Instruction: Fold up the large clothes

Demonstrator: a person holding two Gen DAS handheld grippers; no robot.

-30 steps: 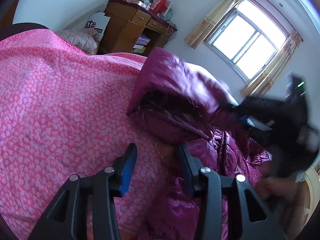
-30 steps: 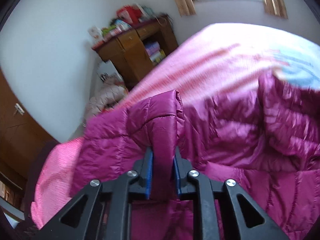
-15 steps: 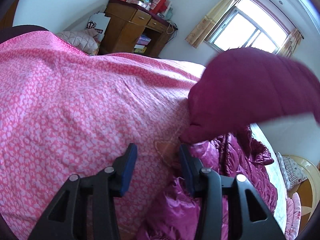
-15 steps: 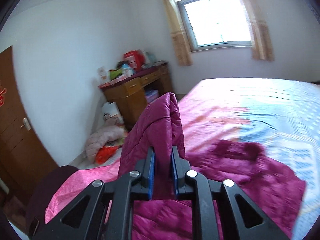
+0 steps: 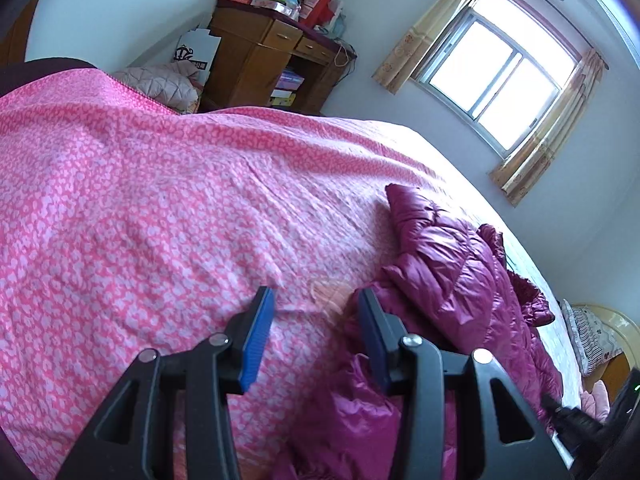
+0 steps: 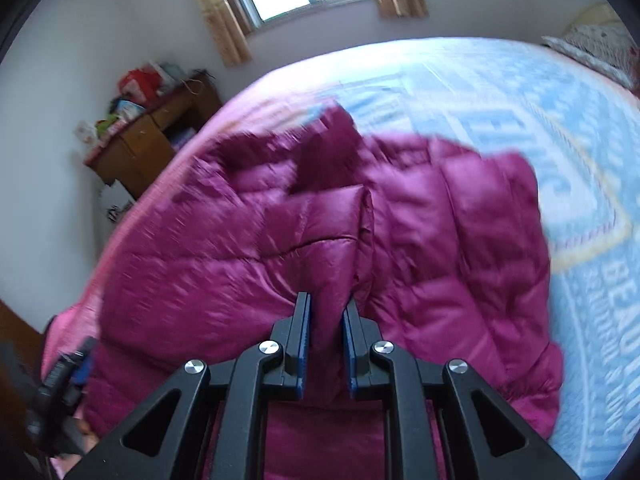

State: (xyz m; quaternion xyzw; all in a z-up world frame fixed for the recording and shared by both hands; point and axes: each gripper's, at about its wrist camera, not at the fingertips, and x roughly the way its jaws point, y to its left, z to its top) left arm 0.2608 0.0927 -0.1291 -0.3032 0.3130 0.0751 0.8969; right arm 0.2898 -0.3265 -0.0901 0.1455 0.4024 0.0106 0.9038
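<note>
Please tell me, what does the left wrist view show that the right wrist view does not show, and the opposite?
Only the left wrist view shows the pink heart-patterned bedspread up close, with the left gripper open above it, nothing between its blue pads.

Only the right wrist view shows the light blue patterned bed cover and the right gripper shut on a fold of the jacket.

Both views share the magenta quilted puffer jacket, the brown wooden desk and the curtained window.

My magenta quilted puffer jacket [image 6: 420, 240] looks glossy and slick; beside it, the pink patterned cotton bedspread [image 5: 160, 220] looks matt.
</note>
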